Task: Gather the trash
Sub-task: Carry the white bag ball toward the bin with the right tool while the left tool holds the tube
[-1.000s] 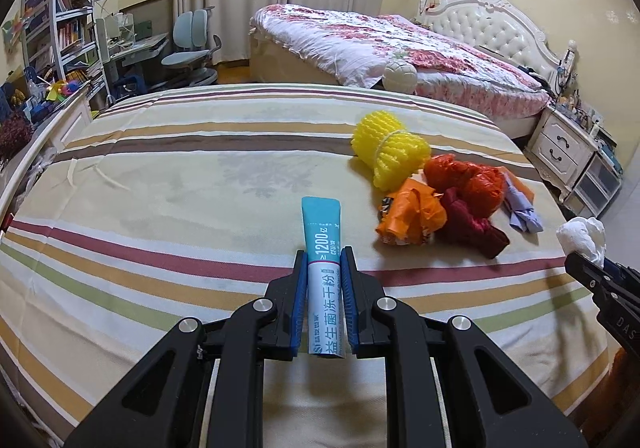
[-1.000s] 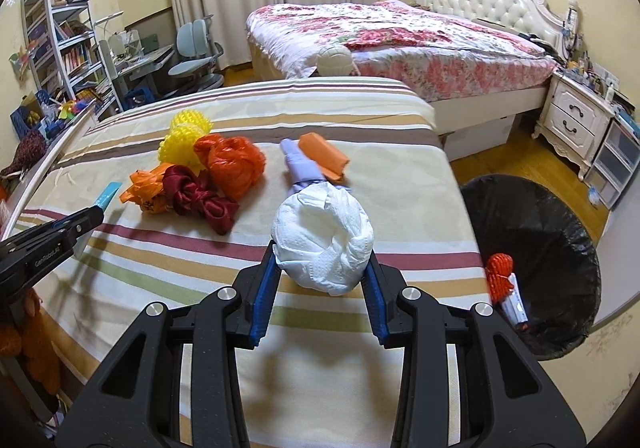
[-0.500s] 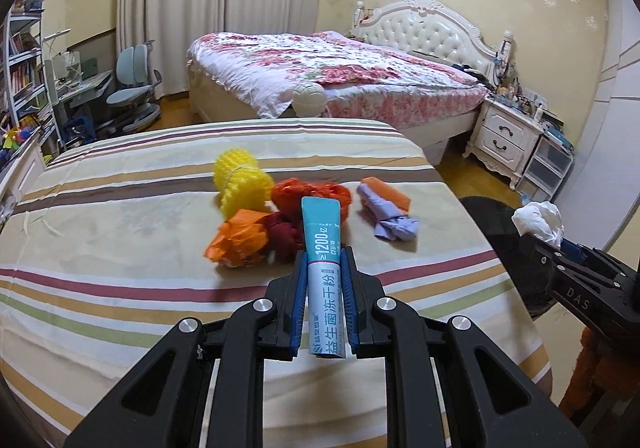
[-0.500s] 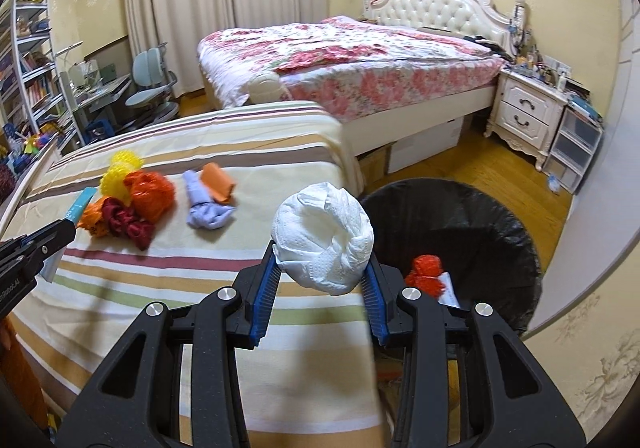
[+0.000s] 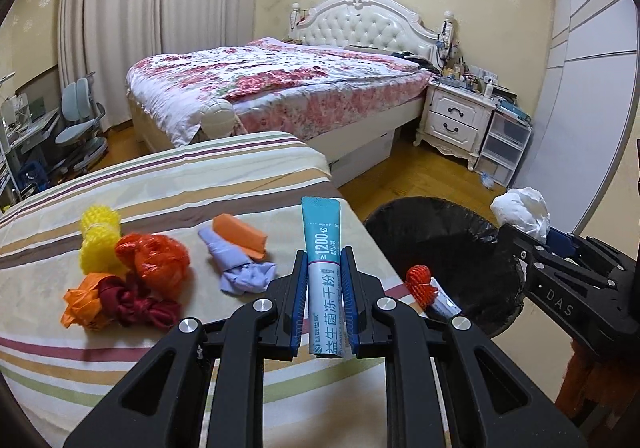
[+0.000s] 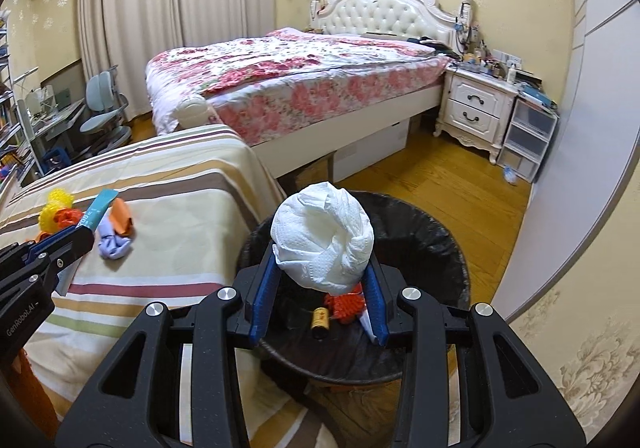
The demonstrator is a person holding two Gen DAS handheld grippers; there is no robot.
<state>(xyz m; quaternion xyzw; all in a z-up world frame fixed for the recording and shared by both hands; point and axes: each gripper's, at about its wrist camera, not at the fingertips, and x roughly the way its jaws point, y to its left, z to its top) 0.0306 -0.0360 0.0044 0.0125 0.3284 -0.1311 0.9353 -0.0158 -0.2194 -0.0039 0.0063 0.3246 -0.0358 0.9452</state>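
Now my right gripper (image 6: 320,288), clamped on the tissue wad (image 6: 322,238), has swung from the striped bed (image 6: 168,184) to above the bin (image 6: 448,248); my left gripper (image 5: 325,302), gripping the sachet (image 5: 325,272), nears the bed's edge. Drop is due.

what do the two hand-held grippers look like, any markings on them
Both are matte black plastic with open triangular cutouts, silver round screw heads and ribbed blue pads lining the fingers. The left hand-held gripper carries white "GenRobot.AI" lettering on its side, seen from the right wrist view. The right hand-held gripper shows embossed "DAS" on its side in the left wrist view. No cables or sleeves are visible.
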